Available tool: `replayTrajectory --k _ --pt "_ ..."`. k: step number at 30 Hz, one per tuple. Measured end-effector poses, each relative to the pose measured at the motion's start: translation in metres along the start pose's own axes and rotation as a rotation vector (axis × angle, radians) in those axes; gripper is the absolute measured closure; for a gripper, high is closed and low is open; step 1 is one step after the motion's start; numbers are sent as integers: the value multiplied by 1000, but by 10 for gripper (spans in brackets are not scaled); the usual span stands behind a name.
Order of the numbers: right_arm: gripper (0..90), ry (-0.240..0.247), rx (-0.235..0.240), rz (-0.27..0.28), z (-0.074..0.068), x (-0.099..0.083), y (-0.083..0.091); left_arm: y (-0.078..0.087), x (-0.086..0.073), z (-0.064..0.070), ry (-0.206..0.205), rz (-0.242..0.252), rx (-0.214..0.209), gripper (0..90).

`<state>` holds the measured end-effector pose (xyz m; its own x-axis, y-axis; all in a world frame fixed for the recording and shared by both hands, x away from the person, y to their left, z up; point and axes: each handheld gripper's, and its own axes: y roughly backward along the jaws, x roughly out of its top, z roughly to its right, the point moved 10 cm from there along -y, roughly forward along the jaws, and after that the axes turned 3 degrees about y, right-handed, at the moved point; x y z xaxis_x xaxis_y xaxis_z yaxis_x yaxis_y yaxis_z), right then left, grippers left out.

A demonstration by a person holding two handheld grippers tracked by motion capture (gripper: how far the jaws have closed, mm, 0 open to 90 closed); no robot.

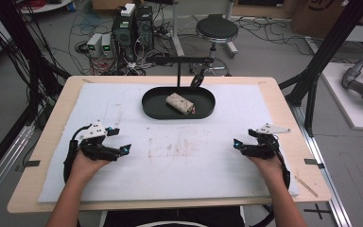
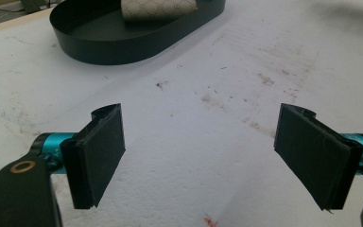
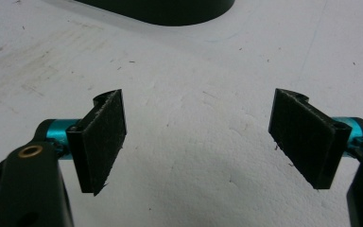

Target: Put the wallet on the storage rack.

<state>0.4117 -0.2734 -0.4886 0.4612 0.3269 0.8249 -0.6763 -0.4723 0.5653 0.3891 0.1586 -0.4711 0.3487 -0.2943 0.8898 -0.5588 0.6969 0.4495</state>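
Nothing is begun: both the left tool (image 1: 121, 140) and right tool (image 1: 242, 138) rest released, well short of the beige patterned cloth roll (image 1: 180, 103) in the black oval metal tray (image 1: 153, 108).

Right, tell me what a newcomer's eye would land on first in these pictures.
First the black oval tray at the far middle of the white mat, with a pale patterned roll lying inside it. Then the two claws near the mat's near corners, left claw and right claw, both with jaws wide open and holding nothing.
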Motion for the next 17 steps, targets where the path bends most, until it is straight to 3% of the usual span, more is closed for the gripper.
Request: replayTrajectory --k 17 --pt "202 -4 -1 -6 1 -1 -1 1 0 0 3 1 2 170"
